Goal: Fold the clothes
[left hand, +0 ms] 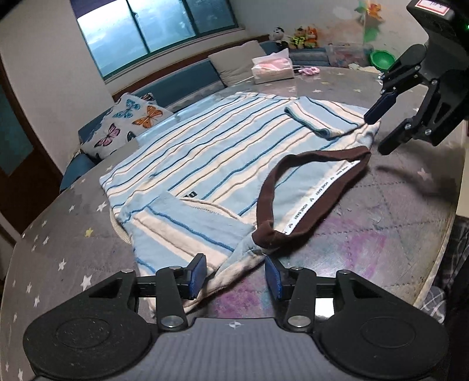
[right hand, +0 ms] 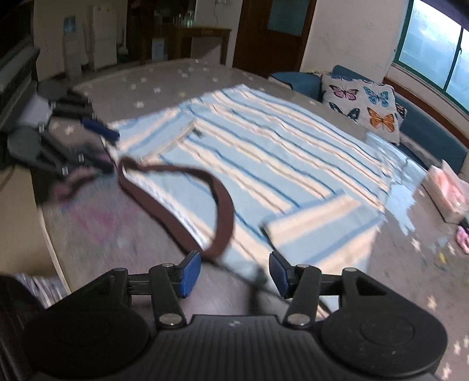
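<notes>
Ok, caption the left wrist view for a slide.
Striped shirt spread flat on table, both sleeves folded in, open grippers at its shoulders.

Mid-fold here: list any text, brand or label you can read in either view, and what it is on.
"HONE BABY", repeated along the white tape inside the brown collar of the striped shirt.
Dark patch on the shirt's chest: half hidden, unreadable.
Red-bordered label on the right gripper: handwriting too small to read.
Right wrist view: too blurred to read anything.

Striped shirt (left hand: 222, 146) (brown collar (left hand: 296, 187)) between open left gripper (left hand: 234, 278) pads.
</notes>
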`<control>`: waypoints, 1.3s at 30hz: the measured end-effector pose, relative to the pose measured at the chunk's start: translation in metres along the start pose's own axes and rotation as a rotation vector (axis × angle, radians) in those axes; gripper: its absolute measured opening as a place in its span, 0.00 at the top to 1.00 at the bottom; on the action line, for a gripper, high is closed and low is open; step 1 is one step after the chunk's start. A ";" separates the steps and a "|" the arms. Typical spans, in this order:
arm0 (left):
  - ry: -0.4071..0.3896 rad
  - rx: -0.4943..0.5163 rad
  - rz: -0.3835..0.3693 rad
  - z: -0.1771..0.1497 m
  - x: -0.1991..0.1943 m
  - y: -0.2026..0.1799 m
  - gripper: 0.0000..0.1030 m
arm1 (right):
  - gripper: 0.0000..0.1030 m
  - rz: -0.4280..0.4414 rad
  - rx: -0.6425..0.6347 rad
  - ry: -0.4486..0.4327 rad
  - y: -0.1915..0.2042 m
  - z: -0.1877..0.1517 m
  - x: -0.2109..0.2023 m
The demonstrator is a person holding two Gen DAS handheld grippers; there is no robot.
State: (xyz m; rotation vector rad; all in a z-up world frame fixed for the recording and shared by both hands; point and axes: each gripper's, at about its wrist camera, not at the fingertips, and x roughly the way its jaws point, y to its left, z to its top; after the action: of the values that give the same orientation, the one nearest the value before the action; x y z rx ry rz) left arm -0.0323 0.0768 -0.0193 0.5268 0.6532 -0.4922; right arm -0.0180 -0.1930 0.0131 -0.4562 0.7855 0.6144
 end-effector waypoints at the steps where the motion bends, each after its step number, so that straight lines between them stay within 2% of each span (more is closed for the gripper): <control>1: 0.000 -0.002 -0.002 0.001 0.001 0.000 0.54 | 0.49 -0.016 -0.012 0.004 -0.001 -0.003 0.000; 2: -0.001 -0.004 -0.003 0.001 0.003 0.001 0.56 | 0.49 -0.032 -0.025 0.007 -0.001 -0.006 0.000; 6: -0.002 -0.019 -0.010 0.004 0.007 0.003 0.85 | 0.49 -0.080 -0.062 0.011 -0.006 -0.011 0.003; 9: -0.008 -0.055 -0.003 0.007 0.006 0.007 0.94 | 0.49 -0.082 -0.064 0.011 -0.010 -0.011 0.008; 18: -0.014 -0.135 0.015 0.027 0.017 0.026 0.96 | 0.51 -0.046 -0.054 0.007 -0.027 -0.011 0.018; 21: -0.008 -0.152 0.010 0.032 0.022 0.031 0.96 | 0.59 -0.033 -0.013 0.015 -0.042 -0.011 0.020; 24: 0.003 -0.171 0.004 0.035 0.027 0.037 0.96 | 0.72 -0.015 0.022 0.019 -0.052 -0.011 0.023; 31: 0.024 -0.160 0.009 0.028 0.025 0.031 0.92 | 0.89 -0.005 -0.008 0.019 -0.049 -0.009 0.024; 35: 0.014 -0.131 0.023 0.019 0.015 0.024 0.90 | 0.92 -0.016 -0.002 0.019 -0.048 -0.007 0.025; 39: 0.009 -0.104 0.028 0.012 0.008 0.017 0.80 | 0.93 -0.025 0.009 0.016 -0.048 -0.006 0.024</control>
State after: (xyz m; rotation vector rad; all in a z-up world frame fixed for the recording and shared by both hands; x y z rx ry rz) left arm -0.0117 0.0807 -0.0108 0.4397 0.6750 -0.4272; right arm 0.0241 -0.2233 -0.0016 -0.4622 0.7966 0.5840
